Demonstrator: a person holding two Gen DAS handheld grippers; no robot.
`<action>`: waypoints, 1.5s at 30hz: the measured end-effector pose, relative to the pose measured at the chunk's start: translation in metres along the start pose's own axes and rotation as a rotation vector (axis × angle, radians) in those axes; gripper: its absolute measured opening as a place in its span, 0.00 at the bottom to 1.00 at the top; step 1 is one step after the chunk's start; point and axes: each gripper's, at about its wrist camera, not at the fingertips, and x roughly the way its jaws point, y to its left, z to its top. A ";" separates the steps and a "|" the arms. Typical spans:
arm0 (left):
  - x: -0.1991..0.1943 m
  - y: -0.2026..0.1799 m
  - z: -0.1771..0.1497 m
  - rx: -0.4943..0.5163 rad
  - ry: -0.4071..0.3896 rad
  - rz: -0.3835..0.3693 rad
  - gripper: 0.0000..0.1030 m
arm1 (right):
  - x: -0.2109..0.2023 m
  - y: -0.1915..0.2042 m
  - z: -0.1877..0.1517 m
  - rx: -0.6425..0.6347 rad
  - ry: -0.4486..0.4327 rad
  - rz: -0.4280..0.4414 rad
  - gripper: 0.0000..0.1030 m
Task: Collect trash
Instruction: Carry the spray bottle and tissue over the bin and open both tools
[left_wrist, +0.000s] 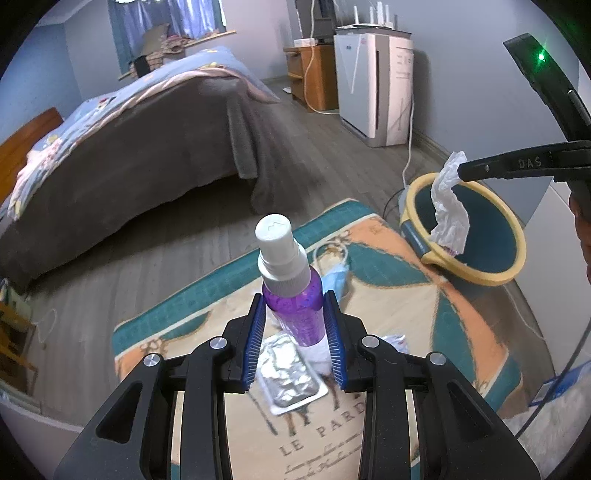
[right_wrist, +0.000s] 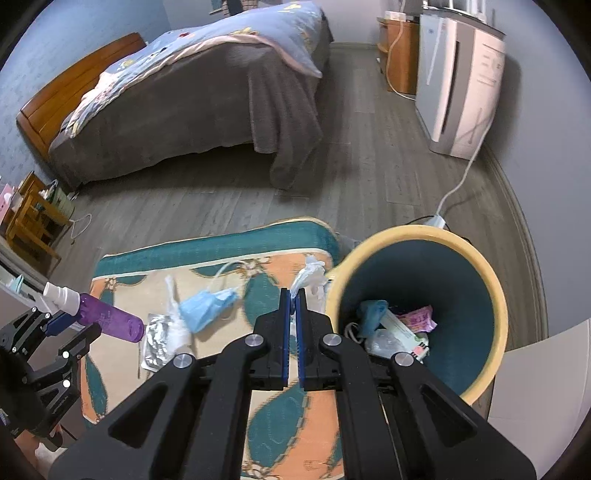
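My left gripper (left_wrist: 295, 299) is shut on a purple spray bottle (left_wrist: 291, 295) with a white cap, held above the rug; it also shows in the right wrist view (right_wrist: 107, 317). My right gripper (right_wrist: 292, 295) is shut on a white crumpled tissue (right_wrist: 308, 275), which hangs over the bin's rim in the left wrist view (left_wrist: 448, 206). The teal bin with a yellow rim (right_wrist: 491, 295) stands at the rug's right edge and holds several pieces of trash. A blue face mask (right_wrist: 207, 304), a silver blister pack (right_wrist: 157, 345) and a white tissue (right_wrist: 173, 314) lie on the rug.
The patterned teal and orange rug (right_wrist: 288, 417) lies on a grey wood floor. A bed with a grey blanket (right_wrist: 192, 103) stands behind. A white air purifier (right_wrist: 461, 85) and its cable (right_wrist: 458, 184) are at the back right. A small wooden shelf (right_wrist: 29, 218) is at the left.
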 end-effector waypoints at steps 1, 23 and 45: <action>0.001 -0.004 0.002 0.003 -0.001 -0.003 0.32 | 0.001 -0.006 -0.001 0.008 0.001 -0.004 0.02; 0.034 -0.118 0.051 0.162 -0.048 -0.122 0.32 | 0.011 -0.125 -0.013 0.326 -0.031 -0.078 0.02; 0.113 -0.198 0.067 0.204 0.022 -0.233 0.33 | 0.017 -0.168 -0.028 0.499 -0.014 -0.110 0.02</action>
